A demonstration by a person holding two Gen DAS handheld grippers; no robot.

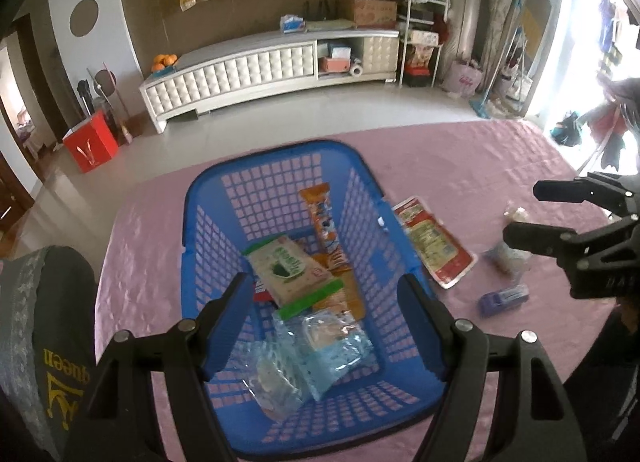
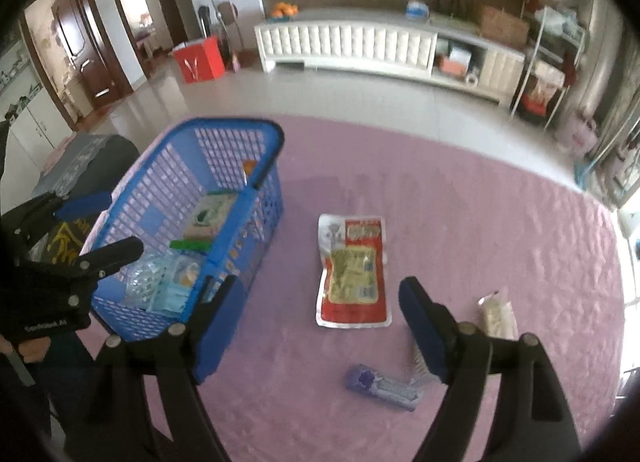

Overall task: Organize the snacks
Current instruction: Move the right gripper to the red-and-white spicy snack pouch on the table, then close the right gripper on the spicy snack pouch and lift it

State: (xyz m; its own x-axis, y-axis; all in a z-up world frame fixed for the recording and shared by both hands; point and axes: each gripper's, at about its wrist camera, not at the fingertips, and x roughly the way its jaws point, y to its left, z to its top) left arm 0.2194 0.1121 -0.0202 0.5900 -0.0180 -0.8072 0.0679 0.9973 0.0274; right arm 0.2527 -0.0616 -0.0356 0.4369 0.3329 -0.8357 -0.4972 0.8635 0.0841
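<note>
Right wrist view shows the right gripper (image 2: pixel 316 326) spread wide and empty above the pink cloth (image 2: pixel 480 202), with three snacks still loose beneath it. A red pouch (image 2: pixel 352 274) lies flat just beyond the fingertips, a purple bar (image 2: pixel 380 382) lies nearer between the fingers, and a pale packet (image 2: pixel 496 314) sits to the right, half hidden by one finger. To the left stands the blue basket (image 2: pixel 276 142), already holding several packs. The left gripper (image 1: pixel 324 318) hangs over it, also spread, pinching nothing.

The pouch looks light, thin and floppy, with a glossy film that could slip; lying flat, it offers little to pinch. Its sealed edge, probably the stiffest part, seems the best hold, taken across the short end so it hangs rather than folds. The bar looks small and firm, likely easiest to take across its narrow width at the middle. What is in the pale packet cannot be told, so a gentle squeeze seems wise.
</note>
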